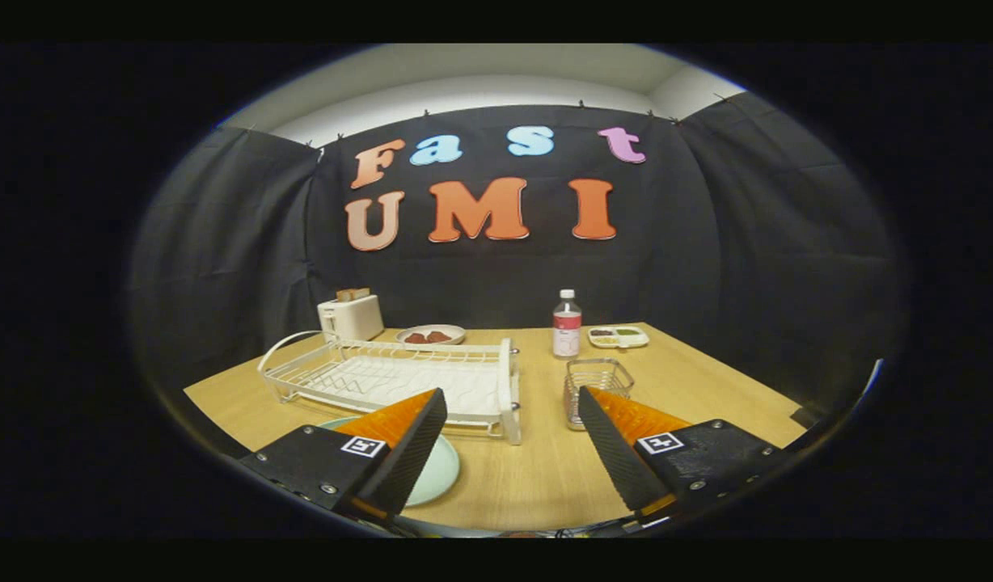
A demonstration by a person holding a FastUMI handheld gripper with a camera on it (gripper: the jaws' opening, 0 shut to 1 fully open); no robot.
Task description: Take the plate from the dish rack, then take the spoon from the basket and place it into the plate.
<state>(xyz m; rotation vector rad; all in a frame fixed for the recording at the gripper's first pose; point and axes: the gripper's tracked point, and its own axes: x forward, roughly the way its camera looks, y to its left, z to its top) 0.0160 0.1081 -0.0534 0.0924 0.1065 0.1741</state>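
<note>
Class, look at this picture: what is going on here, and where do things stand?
A person holds a gripper over a wooden table, its fingers open and holding nothing. A pale green plate lies flat on the table in front of the white dish rack, partly under one finger. The wire basket stands just ahead of the other finger; whether a spoon is inside cannot be told.

No wording or number can be read on anything standing on the counter (545, 477). The bottle (567, 324) wears a label with a red band, but its print is too small to make out. Each finger of the open tongs (513, 402) bears a small square black-and-white marker, a coded pattern rather than letters.
</note>
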